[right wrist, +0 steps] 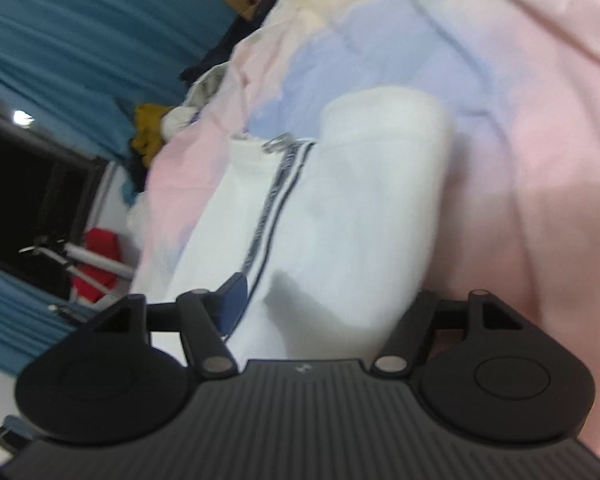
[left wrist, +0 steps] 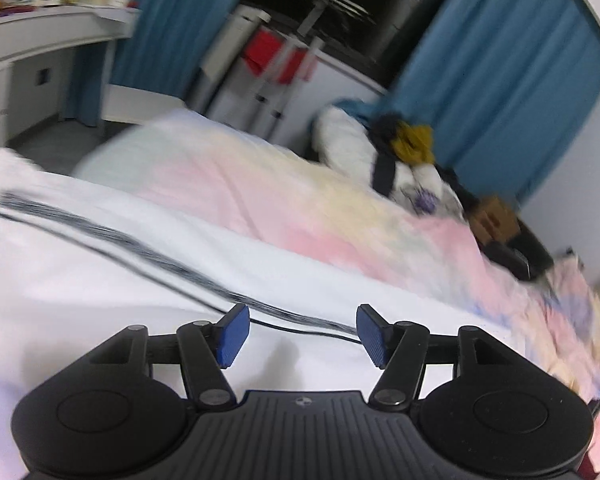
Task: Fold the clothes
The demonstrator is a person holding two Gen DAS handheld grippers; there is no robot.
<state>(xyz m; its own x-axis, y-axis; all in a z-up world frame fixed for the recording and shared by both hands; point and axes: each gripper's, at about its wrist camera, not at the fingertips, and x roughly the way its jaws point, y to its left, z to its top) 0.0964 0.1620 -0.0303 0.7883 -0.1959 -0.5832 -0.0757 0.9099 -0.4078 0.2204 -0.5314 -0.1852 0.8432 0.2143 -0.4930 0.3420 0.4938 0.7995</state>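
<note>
two grippers are showing, one per wrist view. the left gripper (left wrist: 302, 334) is hovering with its jaws spread wide, nothing between the two blue pads (left wrist: 231, 335), just above a white garment (left wrist: 100, 264) that is lying flat on the pastel bedspread (left wrist: 260, 196). a dark striped band (left wrist: 148, 258) is running across that cloth and passing right under the fingertips; whether the pads are touching the fabric cannot be told through the blur.

the right gripper (right wrist: 312, 312) is also standing open, and the white garment (right wrist: 340, 216) is bunching up between its fingers. only one blue pad (right wrist: 232, 300) is showing there; the other is hidden behind a fold of the cloth, so contact on that side cannot be judged. the striped band (right wrist: 276, 200) is running away from the near pad toward the garment's far end, where one rolled white part (right wrist: 384, 116) is sitting on the bedspread (right wrist: 520, 120).

farther out, one heap of other clothes (left wrist: 404, 160), white, dark and mustard, is lying at the bed's far edge, with a brown cardboard box (left wrist: 494, 218) just beside it. blue curtains (left wrist: 496, 80) are hanging behind, and one red cloth (left wrist: 268, 56) is draping over a white rack.
</note>
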